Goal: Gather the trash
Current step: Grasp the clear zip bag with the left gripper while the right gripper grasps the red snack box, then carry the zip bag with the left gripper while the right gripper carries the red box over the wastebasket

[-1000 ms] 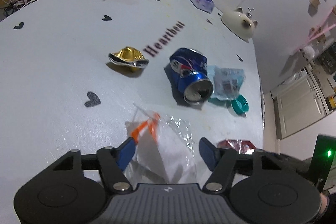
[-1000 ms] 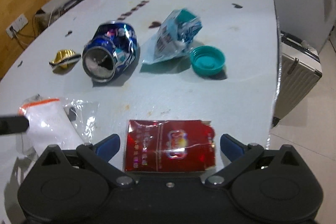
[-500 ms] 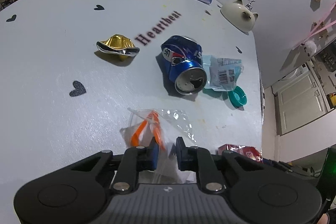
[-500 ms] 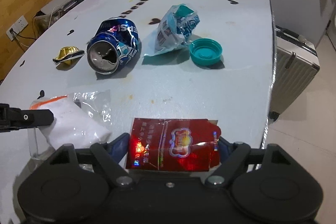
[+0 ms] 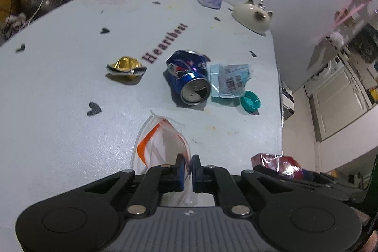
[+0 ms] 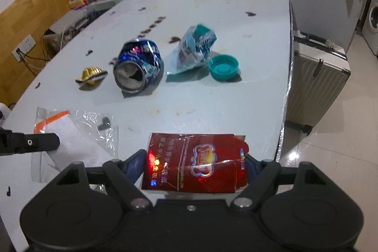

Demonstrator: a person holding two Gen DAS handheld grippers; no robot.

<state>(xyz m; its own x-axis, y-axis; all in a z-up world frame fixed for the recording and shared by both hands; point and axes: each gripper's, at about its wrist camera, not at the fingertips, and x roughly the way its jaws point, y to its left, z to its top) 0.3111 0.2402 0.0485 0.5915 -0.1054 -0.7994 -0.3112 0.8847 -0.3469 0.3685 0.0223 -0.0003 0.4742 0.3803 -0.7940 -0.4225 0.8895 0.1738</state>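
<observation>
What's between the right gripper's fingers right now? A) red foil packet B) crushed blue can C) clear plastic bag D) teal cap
A: in the right wrist view the red foil packet sits clamped between the right gripper fingers, its edges against both pads.

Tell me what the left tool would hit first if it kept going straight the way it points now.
Probably bare table just past the clear plastic bag it holds. Farther along that line lies the crushed blue can, though depth is hard to judge.
</observation>
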